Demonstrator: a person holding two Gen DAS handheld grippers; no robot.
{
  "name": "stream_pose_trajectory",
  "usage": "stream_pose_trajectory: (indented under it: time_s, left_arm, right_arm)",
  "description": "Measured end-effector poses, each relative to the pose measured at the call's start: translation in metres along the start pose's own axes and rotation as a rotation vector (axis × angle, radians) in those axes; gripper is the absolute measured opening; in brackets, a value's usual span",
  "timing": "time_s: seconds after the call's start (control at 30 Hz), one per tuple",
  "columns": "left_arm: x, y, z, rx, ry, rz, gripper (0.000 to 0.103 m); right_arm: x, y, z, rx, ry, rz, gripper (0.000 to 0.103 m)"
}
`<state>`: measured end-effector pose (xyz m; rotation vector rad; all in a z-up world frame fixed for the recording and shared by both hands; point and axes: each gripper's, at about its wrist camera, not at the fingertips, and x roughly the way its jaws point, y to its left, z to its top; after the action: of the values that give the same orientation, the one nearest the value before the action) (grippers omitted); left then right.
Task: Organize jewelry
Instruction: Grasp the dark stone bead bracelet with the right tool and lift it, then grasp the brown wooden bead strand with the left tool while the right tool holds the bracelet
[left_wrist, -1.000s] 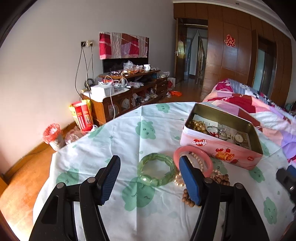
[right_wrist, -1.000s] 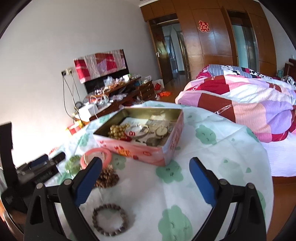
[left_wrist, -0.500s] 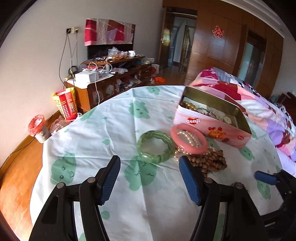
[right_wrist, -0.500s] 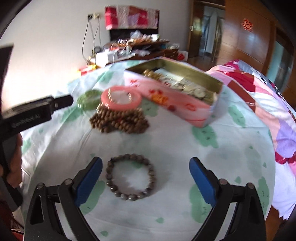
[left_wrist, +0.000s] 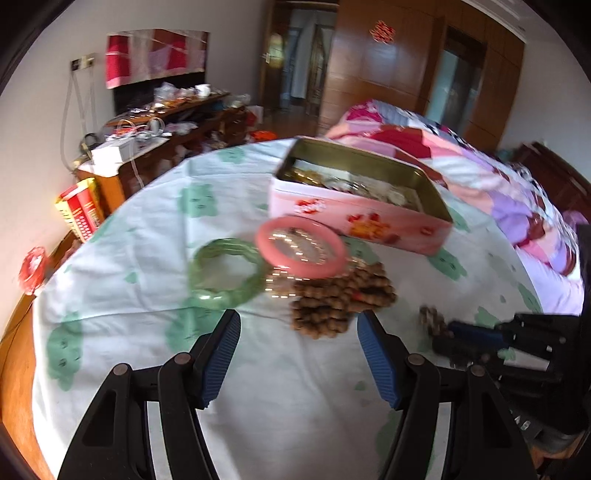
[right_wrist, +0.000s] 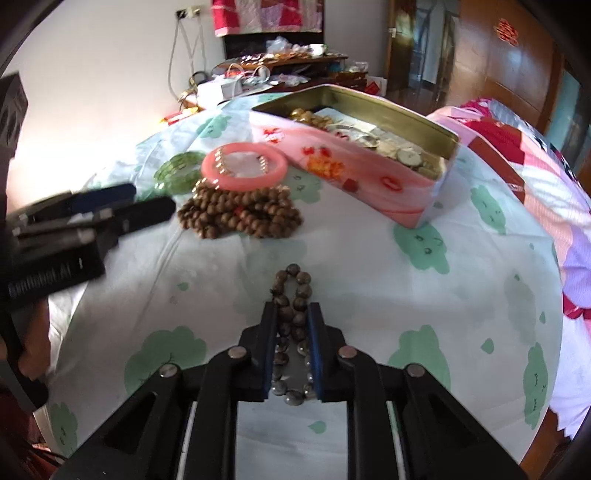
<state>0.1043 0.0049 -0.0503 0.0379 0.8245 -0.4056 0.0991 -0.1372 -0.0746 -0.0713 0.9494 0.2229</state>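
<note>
Now the right gripper (right_wrist: 291, 325) is clamping the dark bead bracelet (right_wrist: 293, 295) on the tablecloth (right_wrist: 369, 258); left gripper (left_wrist: 297, 354) is hanging open, empty. Next, probably: lifting toward the pink tin (right_wrist: 369, 162).

**Materials and finishes on view**

The surface (right_wrist: 369, 258) wears a matt white cloth printed with soft green shapes, lightly creased. The tin box (right_wrist: 369, 173) is metal: glossy pink print outside, dull brassy gold inside. The pink bangle (right_wrist: 243, 166) looks smooth and glossy, the green bangle (left_wrist: 225, 273) translucent and glassy. The brown bead strand (right_wrist: 240, 216) appears to be matt wood, the dark bead bracelet (right_wrist: 293, 295) slightly shinier. The right hand-held gripper (right_wrist: 291, 328) has matt black plastic arms with ribbed blue pads (right_wrist: 316, 343).
</note>
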Motion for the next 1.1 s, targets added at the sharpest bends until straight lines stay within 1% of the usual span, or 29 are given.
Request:
stream_pose_trajectory:
  time_s: [0.1, 0.17, 0.27, 0.3, 0.33, 0.37, 0.4, 0.47, 0.57, 0.6, 0.63, 0.67, 0.8, 0.9, 0.93, 1.1]
  left_arm:
    - [0.012, -0.007, 0.007, 0.004, 0.027, -0.032, 0.066]
    - [0.022, -0.010, 0.011, -0.006, 0.049, -0.036, 0.066]
    - [0.036, -0.015, 0.014, -0.007, 0.098, -0.039, 0.066]
    - [0.039, -0.017, 0.014, -0.002, 0.109, -0.034, 0.066]
    - [0.039, -0.019, 0.014, 0.007, 0.112, -0.023, 0.066]
    - [0.039, -0.021, 0.014, 0.014, 0.112, -0.016, 0.062]
    - [0.038, -0.022, 0.014, 0.016, 0.108, -0.004, 0.054]
    - [0.038, -0.021, 0.015, 0.007, 0.104, -0.004, 0.049]
    - [0.038, -0.023, 0.015, 0.012, 0.103, 0.000, 0.045]
    - [0.037, -0.024, 0.014, 0.017, 0.102, -0.005, 0.035]
    - [0.037, -0.024, 0.015, 0.017, 0.100, -0.018, 0.029]
    - [0.036, -0.024, 0.015, 0.013, 0.098, -0.045, 0.029]
    - [0.029, -0.022, 0.013, -0.006, 0.080, -0.089, 0.028]
    - [0.014, -0.025, 0.005, 0.004, 0.046, -0.125, 0.028]
    - [0.005, -0.027, 0.002, 0.020, 0.026, -0.152, 0.028]
    - [-0.025, -0.036, -0.005, 0.094, -0.079, -0.204, 0.028]
  right_arm:
    - [-0.010, -0.012, 0.004, 0.073, -0.077, 0.031, 0.019]
    - [-0.018, -0.022, 0.007, 0.136, -0.140, 0.051, 0.019]
    - [-0.025, -0.027, 0.009, 0.176, -0.224, 0.043, 0.019]
    - [-0.025, -0.029, 0.009, 0.185, -0.238, 0.041, 0.019]
    - [-0.024, -0.031, 0.008, 0.198, -0.241, 0.045, 0.019]
    - [-0.021, -0.032, 0.009, 0.212, -0.234, 0.056, 0.019]
    - [-0.020, -0.035, 0.010, 0.227, -0.231, 0.064, 0.019]
    - [-0.017, -0.037, 0.010, 0.241, -0.228, 0.072, 0.019]
    - [-0.015, -0.036, 0.010, 0.230, -0.214, 0.075, 0.019]
    - [-0.015, -0.035, 0.010, 0.223, -0.214, 0.072, 0.019]
    - [-0.015, -0.034, 0.009, 0.216, -0.214, 0.069, 0.019]
    - [-0.016, -0.034, 0.008, 0.211, -0.216, 0.066, 0.019]
    - [-0.017, -0.036, 0.005, 0.225, -0.221, 0.071, 0.019]
    - [-0.016, -0.042, 0.005, 0.254, -0.219, 0.079, 0.019]
    - [-0.016, -0.044, 0.004, 0.262, -0.218, 0.080, 0.019]
    - [-0.021, -0.046, 0.003, 0.271, -0.245, 0.089, 0.019]
